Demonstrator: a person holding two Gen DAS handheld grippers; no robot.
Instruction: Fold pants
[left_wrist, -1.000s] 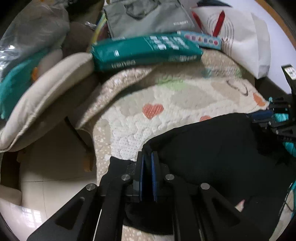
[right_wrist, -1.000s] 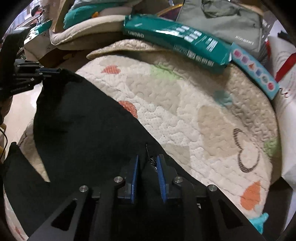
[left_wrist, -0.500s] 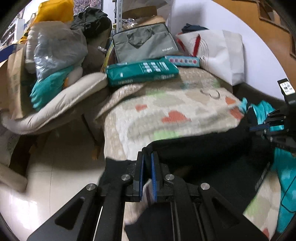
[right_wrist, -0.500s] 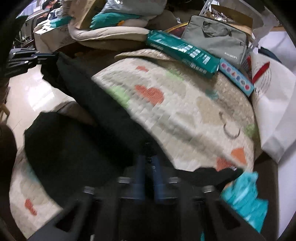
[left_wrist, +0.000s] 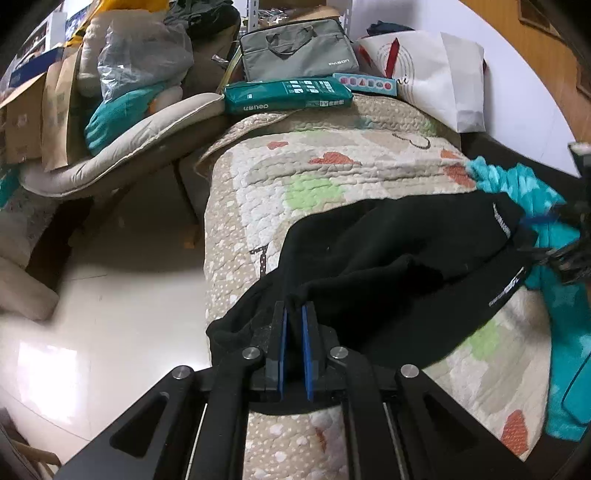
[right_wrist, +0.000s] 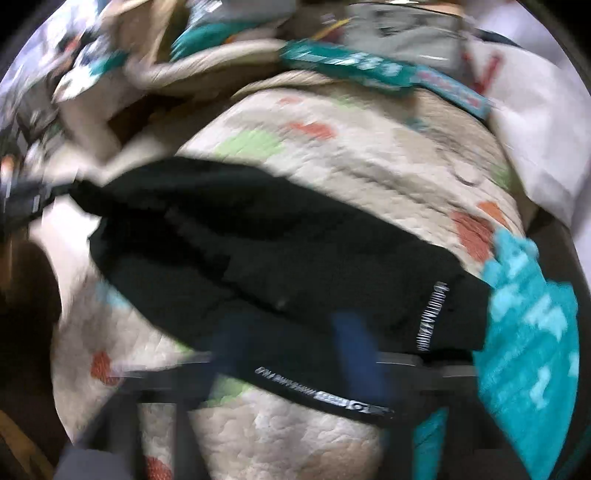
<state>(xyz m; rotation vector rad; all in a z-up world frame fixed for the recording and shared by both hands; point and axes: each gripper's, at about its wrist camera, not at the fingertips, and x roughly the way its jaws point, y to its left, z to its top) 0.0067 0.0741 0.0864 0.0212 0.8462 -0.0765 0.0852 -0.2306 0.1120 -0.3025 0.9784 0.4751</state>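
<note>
Pants (left_wrist: 399, 258) pinched in clenched left claw (left_wrist: 293, 332); right claw (right_wrist: 295, 354) opening above them.

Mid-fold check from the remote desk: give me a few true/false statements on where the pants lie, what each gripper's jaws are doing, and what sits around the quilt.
1. The left gripper has its jaws shut on a bunch of the black pants. True.
2. The right gripper is clamped tight on the pants. False: its jaws are opening, blue pads spread wide, with the pants' edge lying between them.
3. The pants lie on a quilt patterned with hearts. True.
4. A teal towel lies beside the pants' end with white lettering. True.
5. The green package rests on top of the pants. False: it sits at the quilt's far end, apart from them.
</note>
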